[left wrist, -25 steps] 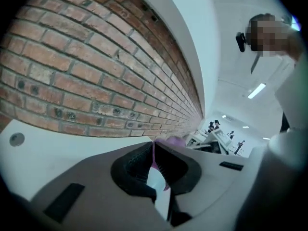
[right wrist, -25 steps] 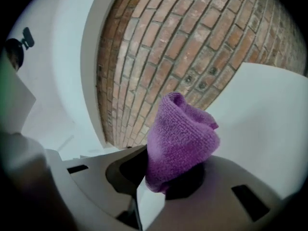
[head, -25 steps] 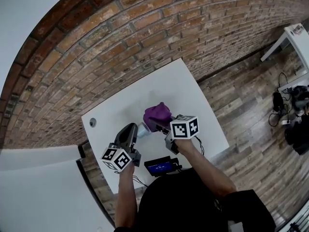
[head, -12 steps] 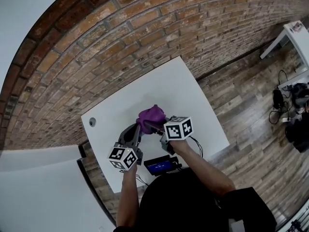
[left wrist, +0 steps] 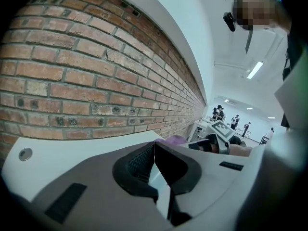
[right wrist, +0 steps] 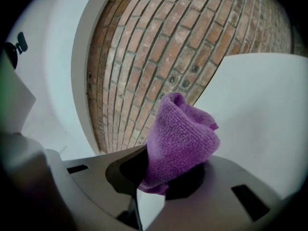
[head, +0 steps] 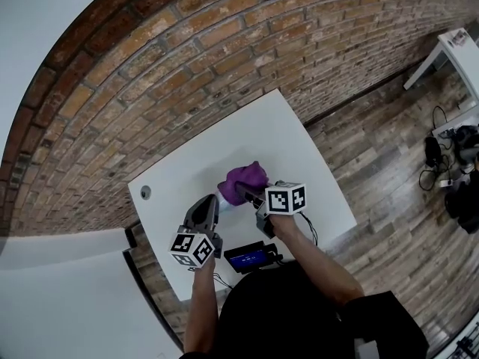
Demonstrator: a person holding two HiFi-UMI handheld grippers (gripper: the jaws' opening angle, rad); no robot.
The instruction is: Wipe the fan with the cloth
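In the head view my right gripper (head: 245, 193) is shut on a bunched purple cloth (head: 246, 178) over the middle of the white table (head: 299, 148). The right gripper view shows the cloth (right wrist: 180, 138) pinched between the jaws of the right gripper (right wrist: 161, 174) and standing up out of them. My left gripper (head: 210, 201) is just left of the cloth, jaws together. In the left gripper view the left gripper (left wrist: 155, 148) holds nothing that I can see. A small pale object (head: 222, 198), possibly the fan, sits between the two gripper tips, mostly hidden.
A dark device with a blue screen (head: 249, 258) and a cable lie at the table's near edge. A round grommet (head: 145, 192) is at the table's left. A brick wall (head: 187, 58) runs behind the table. Wooden floor (head: 389, 170) lies to the right.
My right gripper swung the cloth left towards the left gripper, then came back right. The left gripper barely shifted.
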